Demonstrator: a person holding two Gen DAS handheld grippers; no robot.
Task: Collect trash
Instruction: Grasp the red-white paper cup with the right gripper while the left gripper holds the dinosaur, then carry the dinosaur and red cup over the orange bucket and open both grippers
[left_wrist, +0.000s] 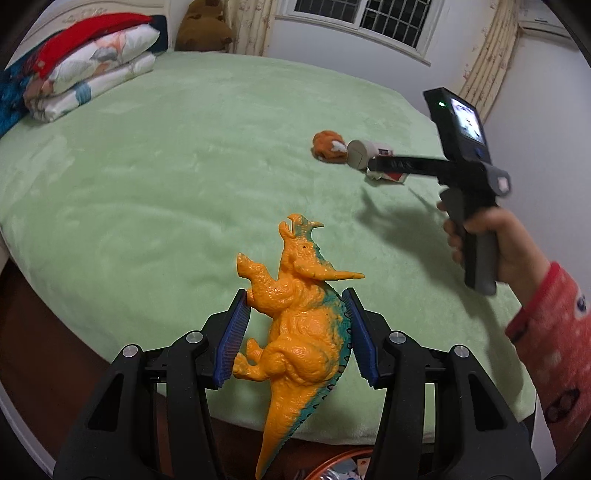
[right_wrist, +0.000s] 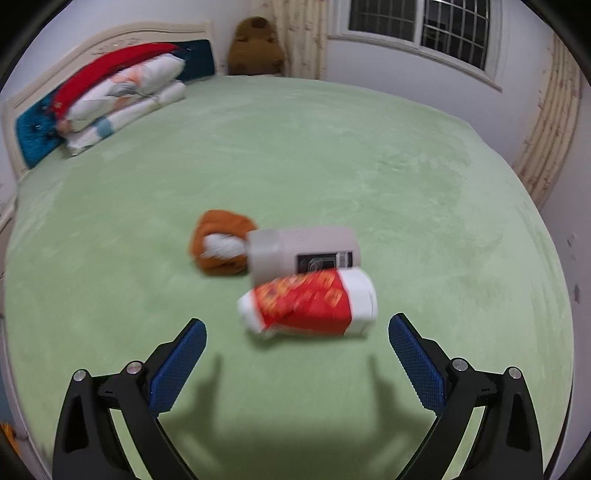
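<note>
Collection looks partly done, as far as I can judge: the left gripper (left_wrist: 295, 332) is clamped on an orange dinosaur (left_wrist: 299, 332) near the bed's (left_wrist: 184, 166) foot edge, with an orange-rimmed bin (left_wrist: 332, 467) just showing below, so this piece seems close to disposal. The dinosaur's long axis runs along the fingers, head pointing away toward the bed, tail hanging down toward the bin. Three items are left on the green cover: a red-and-white cup (right_wrist: 308, 308), a grey box (right_wrist: 303, 253) touching it behind, and a brown bundle (right_wrist: 221, 242) beside the box. The right gripper (right_wrist: 297, 354) hovers near the cup with its jaws spread wide and nothing between them. The cup lies on its side, long axis running left to right across the right wrist view; which end is the mouth is too blurred to tell.
</note>
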